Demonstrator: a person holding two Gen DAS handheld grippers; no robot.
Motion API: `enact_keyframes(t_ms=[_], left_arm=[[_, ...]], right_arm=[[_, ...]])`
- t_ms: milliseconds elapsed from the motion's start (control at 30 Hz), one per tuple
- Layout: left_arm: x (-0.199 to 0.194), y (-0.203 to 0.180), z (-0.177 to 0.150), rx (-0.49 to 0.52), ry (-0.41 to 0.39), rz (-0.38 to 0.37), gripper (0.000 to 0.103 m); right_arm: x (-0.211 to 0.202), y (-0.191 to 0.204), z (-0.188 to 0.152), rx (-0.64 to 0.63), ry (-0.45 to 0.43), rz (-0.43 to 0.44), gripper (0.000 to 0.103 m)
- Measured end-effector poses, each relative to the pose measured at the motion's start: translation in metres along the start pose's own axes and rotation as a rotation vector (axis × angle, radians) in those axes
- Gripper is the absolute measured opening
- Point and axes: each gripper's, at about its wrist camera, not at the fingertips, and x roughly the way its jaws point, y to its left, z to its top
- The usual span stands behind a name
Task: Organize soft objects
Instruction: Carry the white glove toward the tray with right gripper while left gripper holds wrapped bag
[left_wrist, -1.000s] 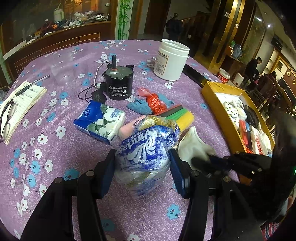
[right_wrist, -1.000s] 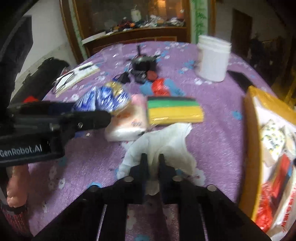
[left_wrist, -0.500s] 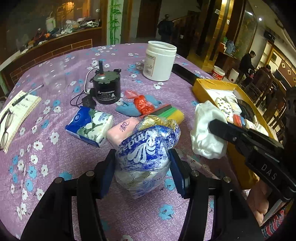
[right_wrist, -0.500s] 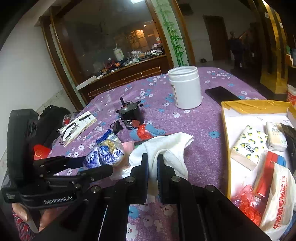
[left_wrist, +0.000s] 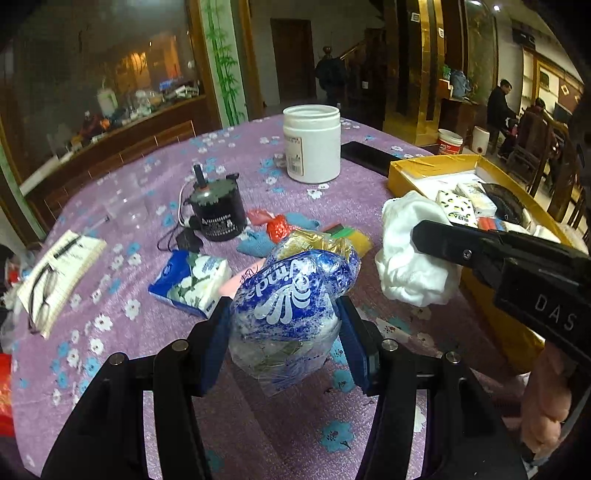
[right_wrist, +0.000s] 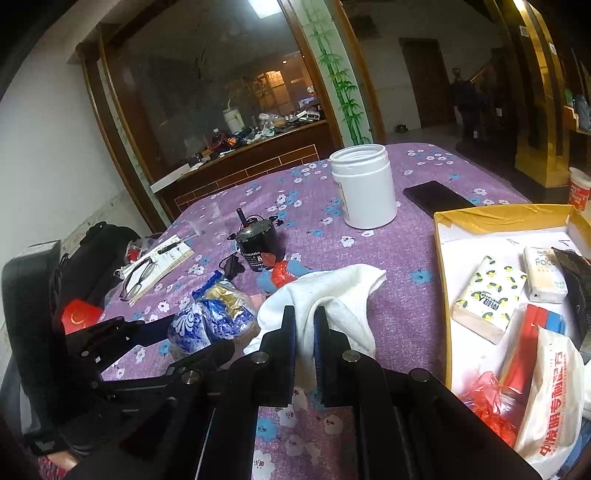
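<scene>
Left wrist view: left gripper (left_wrist: 283, 338) pinching a blue-and-white tissue pack (left_wrist: 291, 306) across its middle, jaws part-spread and pads pressing both flanks, lifting it above the near middle of the desk (left_wrist: 369, 424). Looking light and squashy, film wrapper glossy and probably slippery; gripping the fat middle seeming safer than the loose crinkled ends. Lying beyond it toward the desk's centre: a flat blue floral tissue packet (left_wrist: 190, 282), a pink pack partly hidden, a yellow-green sponge (left_wrist: 351, 236), a red crumpled wrapper (left_wrist: 277, 227). Standing farther back, hard things: a black motor (left_wrist: 218, 214) and a white jar (left_wrist: 312, 144). Hanging at the right, a white cloth (left_wrist: 410, 258) dangling from the right gripper, just beside the yellow box (left_wrist: 417, 173) at the desk's right edge.

Right wrist view: right gripper (right_wrist: 304, 341) pressed together on a fold of the white cloth (right_wrist: 332, 291), limp fabric draping over both sides of the jaws. Appearing light, floppy, unbreakable; pinching a bunched fold holding better than a single edge, with trailing ends likely to snag on the box rim. Sitting open to the right, the yellow box (right_wrist: 443, 266) already holding tissue packs (right_wrist: 487, 295) and a white printed bag (right_wrist: 550, 398). Showing at lower left, the left gripper (right_wrist: 177, 347) with the blue tissue pack (right_wrist: 210, 321).
</scene>
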Motion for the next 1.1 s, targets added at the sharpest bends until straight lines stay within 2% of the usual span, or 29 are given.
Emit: enact_keyframes(t_ms=[133,367,567,867,1100], left_arm=[[-0.004,-0.007,-0.001,0.021,-0.037,0.044,0.054],[-0.011,-0.006,0.001,0.001,-0.094,0.095,0.054],[-0.01,-0.004,0.002,-0.018,-0.099,0.103,0.054],[-0.018,-0.012,0.001,0.012,-0.144,0.132,0.054],[-0.02,-0.014,0.001,0.015,-0.146,0.121,0.054]], right_arm=[[-0.001,0.0,-0.001,0.001,-0.004,-0.003,0.009],[-0.002,0.0,0.0,0.005,-0.009,-0.004,0.009],[-0.003,-0.001,0.0,0.011,-0.007,0.004,0.009],[0.003,-0.003,0.0,0.018,0.011,0.001,0.009],[0.003,-0.003,0.001,0.03,0.024,-0.019,0.009]])
